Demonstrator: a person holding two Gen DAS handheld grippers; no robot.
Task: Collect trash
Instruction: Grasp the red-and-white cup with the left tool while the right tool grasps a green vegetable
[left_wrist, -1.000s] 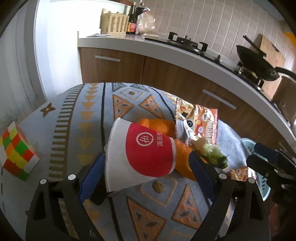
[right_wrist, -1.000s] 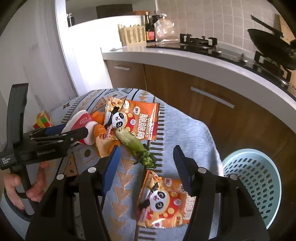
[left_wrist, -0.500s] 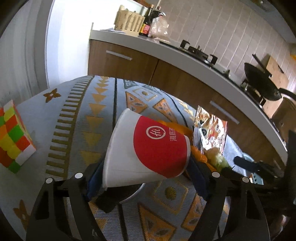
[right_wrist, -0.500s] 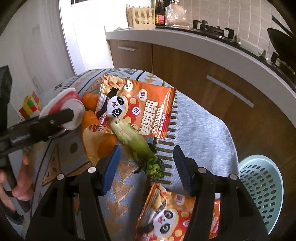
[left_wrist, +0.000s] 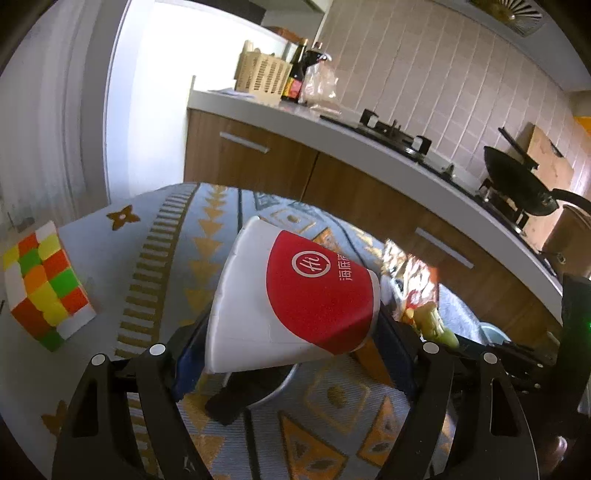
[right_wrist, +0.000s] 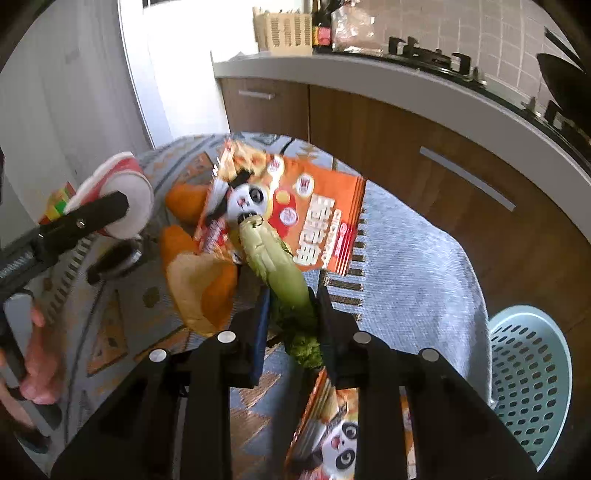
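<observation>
Patterned tablecloth (left_wrist: 162, 280); paper cup (left_wrist: 295, 299), vegetable stalk (right_wrist: 277, 266) gripped.

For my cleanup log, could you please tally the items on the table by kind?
Paper cup: 1, in the left tool
Vegetable stalk: 1, in the right tool
Snack bags: 2
Orange peel pieces: 2 visible
Puzzle cube: 1
Total: 7

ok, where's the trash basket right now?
In the right wrist view, the light blue perforated basket sits on the floor at lower right, beside the table's cloth-draped edge and below the wooden kitchen cabinets.
</observation>
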